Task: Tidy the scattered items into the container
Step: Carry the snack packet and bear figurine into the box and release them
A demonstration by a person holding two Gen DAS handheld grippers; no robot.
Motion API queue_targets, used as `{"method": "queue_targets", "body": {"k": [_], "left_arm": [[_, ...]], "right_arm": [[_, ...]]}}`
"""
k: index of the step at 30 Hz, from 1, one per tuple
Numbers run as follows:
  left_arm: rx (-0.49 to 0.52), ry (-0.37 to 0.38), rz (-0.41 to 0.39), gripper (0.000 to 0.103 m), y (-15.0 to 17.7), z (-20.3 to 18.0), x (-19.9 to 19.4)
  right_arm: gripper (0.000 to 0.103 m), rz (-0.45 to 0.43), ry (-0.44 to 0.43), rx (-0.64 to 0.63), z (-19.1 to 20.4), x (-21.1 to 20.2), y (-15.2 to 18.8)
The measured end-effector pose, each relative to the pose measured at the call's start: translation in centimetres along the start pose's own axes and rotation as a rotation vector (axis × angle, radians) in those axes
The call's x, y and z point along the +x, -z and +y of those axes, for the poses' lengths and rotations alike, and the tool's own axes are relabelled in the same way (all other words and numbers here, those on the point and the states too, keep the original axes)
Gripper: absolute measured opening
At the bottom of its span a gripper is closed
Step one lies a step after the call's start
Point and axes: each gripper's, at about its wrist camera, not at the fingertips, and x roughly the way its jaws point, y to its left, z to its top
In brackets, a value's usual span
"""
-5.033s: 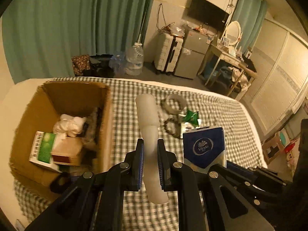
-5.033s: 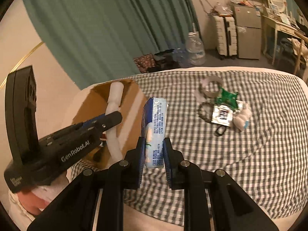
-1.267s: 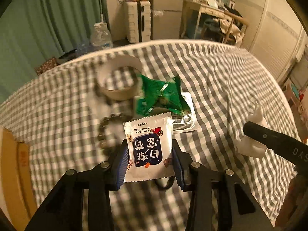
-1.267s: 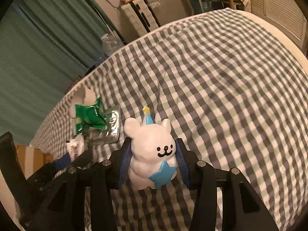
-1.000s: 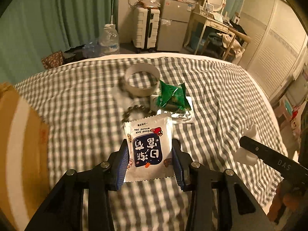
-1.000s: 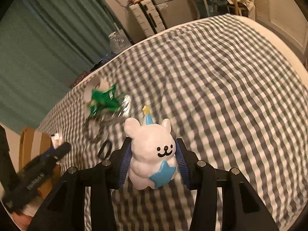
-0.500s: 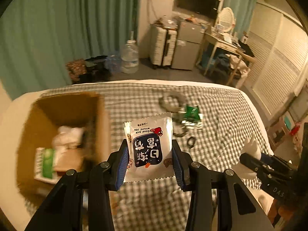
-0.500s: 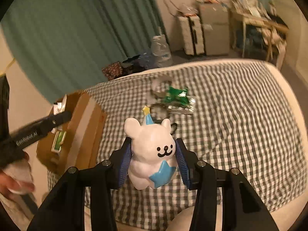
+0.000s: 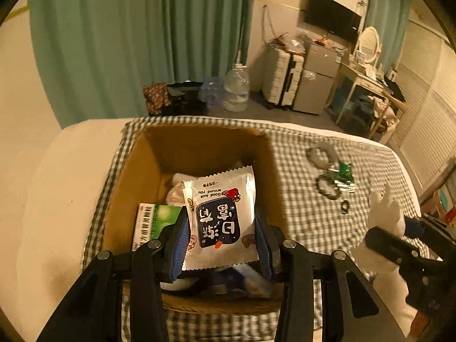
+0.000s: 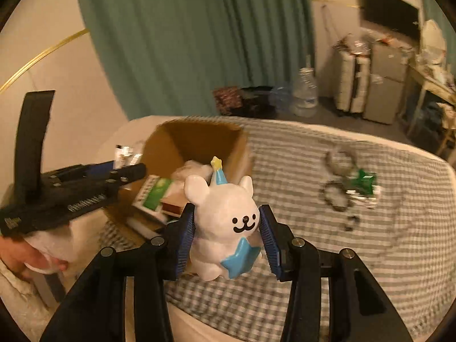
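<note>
My left gripper [image 9: 222,239] is shut on a white snack packet [image 9: 221,216] with a dark blue label, held right above the open cardboard box [image 9: 265,154]. Inside the box lie a green-and-white carton [image 9: 154,222] and white soft items. My right gripper [image 10: 228,236] is shut on a white bear figurine [image 10: 225,219] with a blue hat and star, over the bed's near edge beside the box [image 10: 171,142]. The left gripper [image 10: 85,182] shows at the left of the right wrist view. On the checked bedspread [image 9: 302,211] lie a tape roll [image 9: 322,154], a green packet [image 9: 344,171], a bead bracelet [image 9: 327,188] and a small black ring [image 9: 344,205].
The box stands at the left end of the bed, near a pale bare stretch of mattress [image 9: 57,199]. Beyond the bed are teal curtains [image 9: 128,42], a water jug [image 9: 236,91], a suitcase [image 9: 279,85] and a small fridge [image 9: 316,77]. A hand [image 10: 31,256] holds the left gripper.
Both grippers swung left and rose from the scattered items toward the box. The snack packet now hangs over the box opening; the bear has come beside the box and is tilted.
</note>
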Motion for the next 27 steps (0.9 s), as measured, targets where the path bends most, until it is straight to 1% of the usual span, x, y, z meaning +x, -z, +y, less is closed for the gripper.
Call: {"method": "queue_targets", "body": {"k": [1, 3, 6, 9, 10, 11, 12, 13, 14, 16, 18, 19, 21, 24, 25, 27], "left_arm": [[-0.01, 0.007, 0.01, 0.042, 0.1, 0.7, 0.6], [-0.029, -0.004, 0.024, 0.042, 0.1, 2.0, 1.9], [-0.067, 0.002, 0.054, 0.042, -0.2, 3.9, 4.2], [-0.077, -0.01, 0.072, 0.042, -0.7, 4.9, 6.0], [-0.088, -0.003, 0.079, 0.043, -1.1, 5.2, 7.0], [-0.096, 0.009, 0.081, 0.052, -1.4, 5.4, 7.6], [-0.1, 0.014, 0.076, 0.059, -1.7, 5.5, 8.1], [-0.095, 0.019, 0.077, 0.078, -1.9, 5.4, 8.6], [-0.086, 0.033, 0.086, 0.089, -2.0, 5.4, 9.1], [-0.074, 0.056, 0.098, 0.089, -2.2, 5.1, 9.9], [-0.055, 0.066, 0.105, 0.089, -2.4, 4.8, 10.6], [-0.053, 0.057, 0.109, 0.089, -2.5, 4.7, 10.9], [-0.068, 0.045, 0.119, 0.089, -2.6, 4.4, 11.2], [-0.096, 0.018, 0.117, 0.09, -1.9, 4.3, 10.9], [-0.113, 0.029, 0.12, 0.09, -1.4, 4.0, 10.3], [-0.139, 0.044, 0.123, 0.09, -0.8, 3.8, 9.1]], "right_arm": [[0.044, 0.018, -0.05, 0.016, 0.6, 1.4, -0.3], [0.044, 0.048, -0.1, 0.04, 1.1, 3.2, -0.8], [0.044, 0.086, -0.118, 0.03, 2.1, 6.0, -1.5], [0.044, 0.111, -0.137, 0.031, 2.1, 8.4, -2.2], [0.045, 0.126, -0.136, 0.034, 2.4, 9.0, -2.3], [0.045, 0.135, -0.138, 0.036, 2.5, 9.7, -2.4], [0.051, 0.137, -0.137, 0.04, 2.6, 10.1, -2.5], [0.056, 0.133, -0.137, 0.052, 2.6, 10.5, -2.5], [0.059, 0.121, -0.147, 0.063, 2.4, 10.5, -2.5], [0.059, 0.111, -0.148, 0.077, 1.9, 10.2, -2.7], [0.059, 0.082, -0.161, 0.091, 0.7, 9.1, -2.7], [0.059, 0.06, -0.158, 0.118, -0.5, 8.2, -2.7], [0.059, 0.051, -0.134, 0.145, -2.2, 7.3, -2.6], [0.059, 0.028, -0.016, 0.169, -5.4, 6.1, -2.1], [0.059, 0.022, 0.027, 0.196, -6.9, 5.5, -1.7], [0.059, 0.012, 0.055, 0.254, -9.2, 4.7, -1.3]]}}
